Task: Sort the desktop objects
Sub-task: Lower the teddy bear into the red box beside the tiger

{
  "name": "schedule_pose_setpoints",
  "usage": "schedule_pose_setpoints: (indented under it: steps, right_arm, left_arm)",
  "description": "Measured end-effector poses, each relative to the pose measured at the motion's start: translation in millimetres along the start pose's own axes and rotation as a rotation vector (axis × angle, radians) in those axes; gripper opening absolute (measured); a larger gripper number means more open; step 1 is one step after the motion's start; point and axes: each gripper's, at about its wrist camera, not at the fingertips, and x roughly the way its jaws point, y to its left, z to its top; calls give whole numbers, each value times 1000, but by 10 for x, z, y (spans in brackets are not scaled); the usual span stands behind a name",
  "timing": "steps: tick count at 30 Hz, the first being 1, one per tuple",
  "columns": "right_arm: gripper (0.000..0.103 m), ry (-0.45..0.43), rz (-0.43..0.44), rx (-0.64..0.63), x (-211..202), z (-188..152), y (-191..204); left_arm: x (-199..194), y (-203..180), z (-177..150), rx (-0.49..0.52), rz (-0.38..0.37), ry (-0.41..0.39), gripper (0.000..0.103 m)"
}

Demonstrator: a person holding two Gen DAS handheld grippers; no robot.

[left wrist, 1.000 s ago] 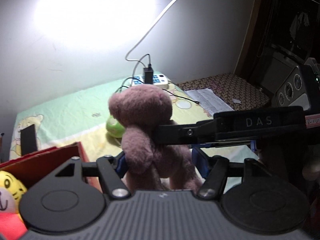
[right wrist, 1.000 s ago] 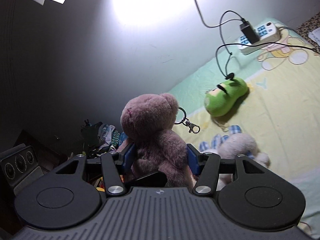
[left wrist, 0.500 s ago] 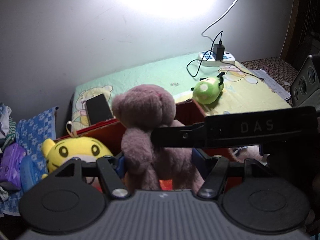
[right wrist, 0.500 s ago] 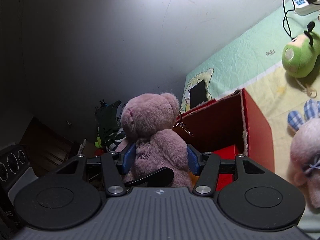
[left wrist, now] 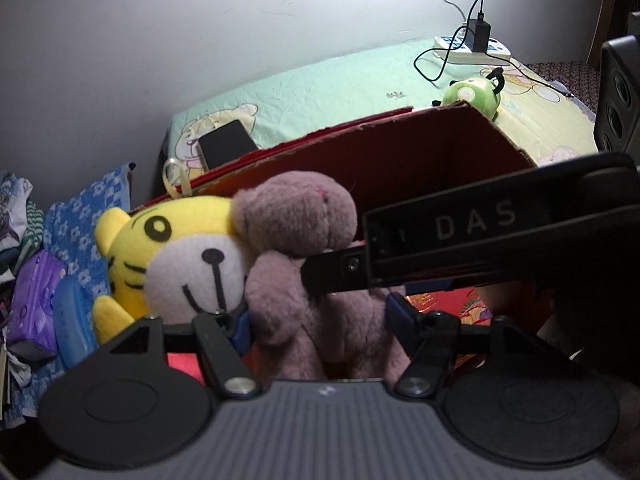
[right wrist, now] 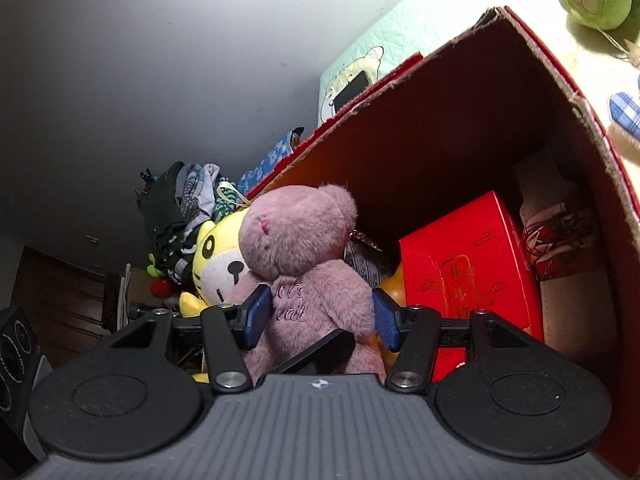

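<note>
The mauve teddy bear (left wrist: 308, 280) sits upright between the blue pads of both grippers, over the open top of the red cardboard box (left wrist: 420, 152). In the left wrist view the left gripper (left wrist: 320, 320) clamps the bear's lower body, one pad on each flank; in the right wrist view the right gripper (right wrist: 318, 316) grips its torso the same way, the pads pressed into the fur on either side of the stitched lettering on its chest. The right gripper's dark finger, marked DAS, crosses the left view and ends against the bear's neck.

Taking the box as landmark: the bear is at its near left corner, its head level with the box's rim. Touching the bear's head on its left, also at that corner of the box, is a yellow tiger plush (left wrist: 172, 256) with a white muzzle. Deeper inside the box, to the right of the bear, lies a red carton with gold print (right wrist: 468, 272), and beyond it a pale packet against the right wall.

Behind the box, on the green cartoon sheet (left wrist: 320, 84), lies a dark phone (left wrist: 226, 146). Past the box's far right corner rests a green round plush (left wrist: 474, 94), and further back a white power strip (left wrist: 472, 46) with a black charger plugged in. Left of the box is a blue flowered cloth (left wrist: 92, 200) with a purple packet (left wrist: 34, 300) on it
</note>
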Motion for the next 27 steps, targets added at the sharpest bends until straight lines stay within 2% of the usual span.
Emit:
schedule_pose_setpoints:
  steps: [8,13,14,17,19,22,24,27]
  right_arm:
    - [64,28,-79,-26,101,85,21]
    - [62,0,-110,-78,9,117,17]
    - [60,-15,-115,-90,-30,121,23]
    - [46,-8,-111,-113,-82,153,-11]
    - [30,24,-144,-138,-68,142,-15]
    - [21,49,-132,-133,8,136,-15]
    - [19,46,-126,-157,52,144,23]
    - [18,53,-128,-165,118,154,41]
  left_arm:
    - [144,-24,-7,17,17,13,71]
    - [241,-82,-29,31,13,44,71]
    - [259,-81,-41,29,11,54,71]
    - [227,-92,-74,40,14,41,70]
    - [185,-84,-76,35,15,38,69]
    - [48,-59,-74,21,15,18,65]
    - [-67,-41,-88,15,12,-9,65]
    - [-119,-17,-100,4,4,-9,64]
